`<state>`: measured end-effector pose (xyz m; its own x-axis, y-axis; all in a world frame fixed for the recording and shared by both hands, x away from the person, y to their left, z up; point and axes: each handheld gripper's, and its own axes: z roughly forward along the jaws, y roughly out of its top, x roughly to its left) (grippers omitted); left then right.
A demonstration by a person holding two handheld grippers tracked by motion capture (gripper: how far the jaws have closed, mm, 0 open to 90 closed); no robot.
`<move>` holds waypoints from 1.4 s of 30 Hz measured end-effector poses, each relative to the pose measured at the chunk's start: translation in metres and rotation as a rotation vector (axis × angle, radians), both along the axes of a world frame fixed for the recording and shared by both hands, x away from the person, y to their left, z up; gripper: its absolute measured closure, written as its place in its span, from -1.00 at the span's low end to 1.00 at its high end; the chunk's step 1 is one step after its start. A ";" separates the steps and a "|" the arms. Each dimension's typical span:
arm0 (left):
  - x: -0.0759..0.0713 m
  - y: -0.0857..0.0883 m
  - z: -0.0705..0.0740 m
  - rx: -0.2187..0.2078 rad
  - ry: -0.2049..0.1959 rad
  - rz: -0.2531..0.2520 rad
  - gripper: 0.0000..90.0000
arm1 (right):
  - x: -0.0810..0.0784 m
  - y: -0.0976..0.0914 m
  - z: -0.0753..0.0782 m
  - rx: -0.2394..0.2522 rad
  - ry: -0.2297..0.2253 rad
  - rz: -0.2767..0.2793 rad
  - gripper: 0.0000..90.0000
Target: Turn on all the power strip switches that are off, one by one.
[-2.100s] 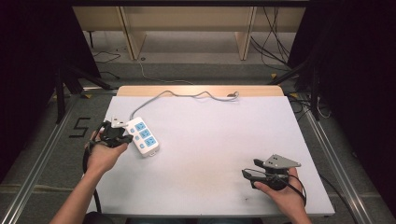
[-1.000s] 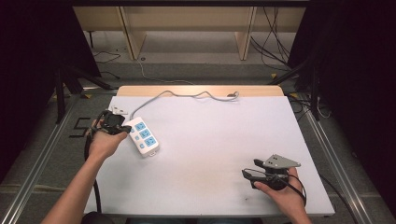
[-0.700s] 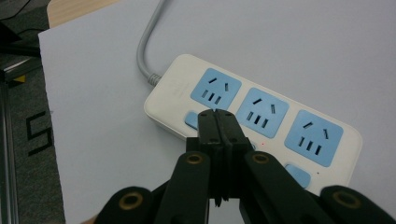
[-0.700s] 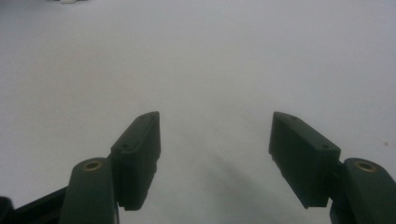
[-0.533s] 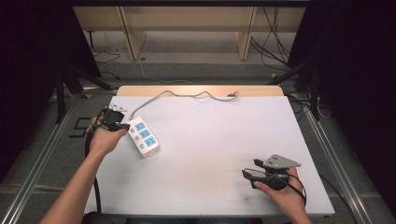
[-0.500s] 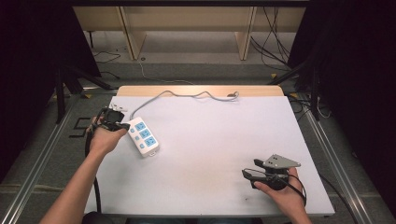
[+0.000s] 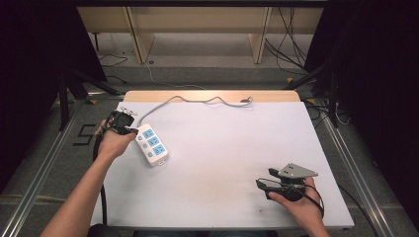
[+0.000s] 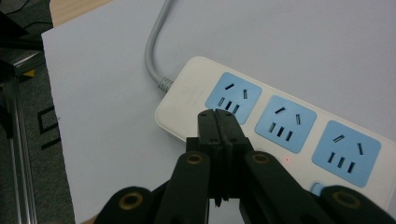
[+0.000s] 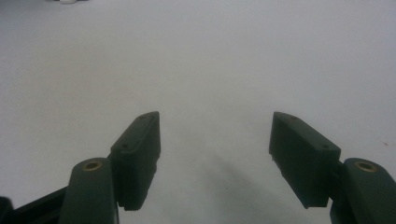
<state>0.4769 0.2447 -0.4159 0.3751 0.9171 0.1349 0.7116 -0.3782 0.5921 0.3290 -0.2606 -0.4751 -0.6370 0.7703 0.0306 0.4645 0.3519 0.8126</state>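
A white power strip [image 7: 152, 144] with three blue sockets lies at the table's left side, its grey cable [image 7: 197, 100] running along the far edge to a plug [image 7: 245, 101]. My left gripper [image 7: 127, 129] sits just left of the strip's cable end, jaws pressed together with nothing between them. In the left gripper view the shut tips [image 8: 217, 115] hover over the strip [image 8: 280, 135] next to the first socket. My right gripper [image 7: 263, 179] rests near the front right of the table, open; its fingers [image 9: 137, 149] stand wide apart over bare white surface.
The white table top [image 7: 237, 148] has a wooden strip along its far edge. Metal rails run along both sides of the table. Dark curtains and floor cables lie beyond it. A black cable trails from my left gripper down past the forearm.
My left gripper has drifted a little farther from me and leftwards along the strip's cable end. The right gripper has stayed put.
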 end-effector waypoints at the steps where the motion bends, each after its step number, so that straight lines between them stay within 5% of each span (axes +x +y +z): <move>1: 0.001 0.000 0.000 0.004 0.002 -0.001 0.99 | 0.000 0.000 0.000 0.000 0.000 0.000 -0.22; 28: 0.022 -0.001 -0.013 0.042 0.082 0.009 1.00 | 0.000 0.000 0.000 0.001 0.002 0.000 -0.22; 42: 0.031 -0.004 -0.009 0.053 0.105 0.006 0.99 | 0.000 0.000 0.000 0.001 0.005 -0.001 -0.22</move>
<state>0.5084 0.2411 -0.4250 0.3842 0.9121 0.1430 0.7712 -0.4022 0.4934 0.3292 -0.2602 -0.4755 -0.6362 0.7708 0.0347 0.4690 0.3505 0.8107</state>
